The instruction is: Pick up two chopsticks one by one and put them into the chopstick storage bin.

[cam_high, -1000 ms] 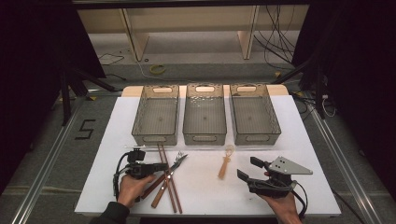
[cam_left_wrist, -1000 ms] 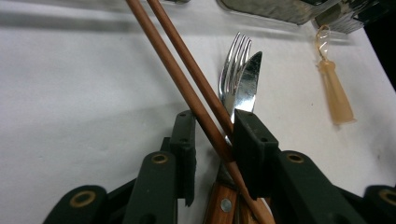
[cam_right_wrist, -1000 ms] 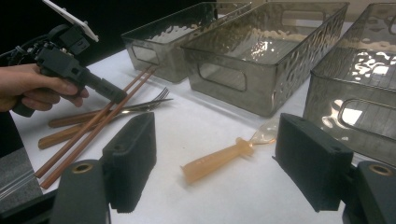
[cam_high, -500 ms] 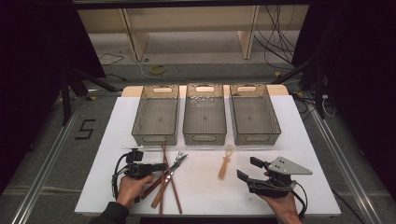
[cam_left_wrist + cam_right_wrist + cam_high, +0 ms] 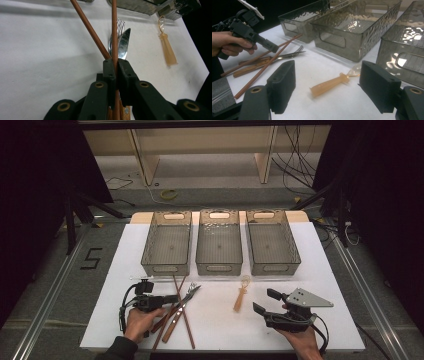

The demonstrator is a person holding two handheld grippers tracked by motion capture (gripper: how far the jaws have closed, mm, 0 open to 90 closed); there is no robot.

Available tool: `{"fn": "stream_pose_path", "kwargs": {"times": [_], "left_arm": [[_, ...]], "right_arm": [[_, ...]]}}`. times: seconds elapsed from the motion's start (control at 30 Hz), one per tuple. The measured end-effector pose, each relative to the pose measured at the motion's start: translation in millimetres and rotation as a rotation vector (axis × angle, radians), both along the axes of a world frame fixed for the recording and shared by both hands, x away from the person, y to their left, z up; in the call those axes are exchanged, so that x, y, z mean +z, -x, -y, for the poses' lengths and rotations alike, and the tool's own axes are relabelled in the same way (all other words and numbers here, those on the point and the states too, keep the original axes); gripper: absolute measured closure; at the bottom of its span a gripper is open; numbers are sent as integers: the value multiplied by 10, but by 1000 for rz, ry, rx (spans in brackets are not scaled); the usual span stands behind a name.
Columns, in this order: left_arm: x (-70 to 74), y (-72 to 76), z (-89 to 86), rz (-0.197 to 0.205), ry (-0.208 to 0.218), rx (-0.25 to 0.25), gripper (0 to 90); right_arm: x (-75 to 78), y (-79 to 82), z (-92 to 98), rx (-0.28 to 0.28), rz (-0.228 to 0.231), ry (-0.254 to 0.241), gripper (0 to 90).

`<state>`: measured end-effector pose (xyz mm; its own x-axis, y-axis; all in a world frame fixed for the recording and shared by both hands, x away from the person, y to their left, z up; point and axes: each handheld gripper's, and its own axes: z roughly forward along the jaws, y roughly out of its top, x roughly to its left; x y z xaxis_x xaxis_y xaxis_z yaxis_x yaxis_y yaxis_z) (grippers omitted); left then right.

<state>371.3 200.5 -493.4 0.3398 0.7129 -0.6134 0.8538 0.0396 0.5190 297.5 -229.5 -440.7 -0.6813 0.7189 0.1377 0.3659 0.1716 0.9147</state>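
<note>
Two brown chopsticks (image 5: pixel 182 312) lie crossed at the front left of the white table, over a fork (image 5: pixel 192 290) and a knife (image 5: pixel 124 42) with wooden handles. My left gripper (image 5: pixel 173 299) has just been closing and is now shut on one chopstick (image 5: pixel 114 30), its pads pinching the stick low over the table. In the right gripper view the left gripper (image 5: pixel 272 47) is held in a hand. My right gripper (image 5: pixel 264 302) stands open at the front right with nothing between its pads. An amber-handled wire tool (image 5: pixel 241 296) lies just beyond it.
Three see-through grey bins (image 5: pixel 166 268), (image 5: pixel 219 268), (image 5: pixel 274 268) stand side by side across the back of the table. The white table surface (image 5: pixel 215 325) runs between the two hands. Dark floor and cables surround the table.
The left gripper's jaws have closed onto the chopstick. Neither hand has shifted, and the cutlery lies where it was.
</note>
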Motion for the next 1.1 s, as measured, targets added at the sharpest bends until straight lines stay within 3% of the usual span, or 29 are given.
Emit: {"fn": "stream_pose_path", "kwargs": {"times": [0.27, 0.57, 0.87, 1.1], "left_arm": [[93, 9, 6, 24, 9, -44, 847], [340, 19, -11, 116, -55, -76, 847], [565, -77, 11, 181, -88, -93, 847], [730, -214, -6, 220, -90, -75, 847]], "right_arm": [[0, 0, 1, 3, 0, 1, 300], [-3, -2, -1, 6, -1, 1, 300], [-2, -1, -4, 8, 2, 2, 300], [-1, 2, -6, 9, 0, 1, 300]]}}
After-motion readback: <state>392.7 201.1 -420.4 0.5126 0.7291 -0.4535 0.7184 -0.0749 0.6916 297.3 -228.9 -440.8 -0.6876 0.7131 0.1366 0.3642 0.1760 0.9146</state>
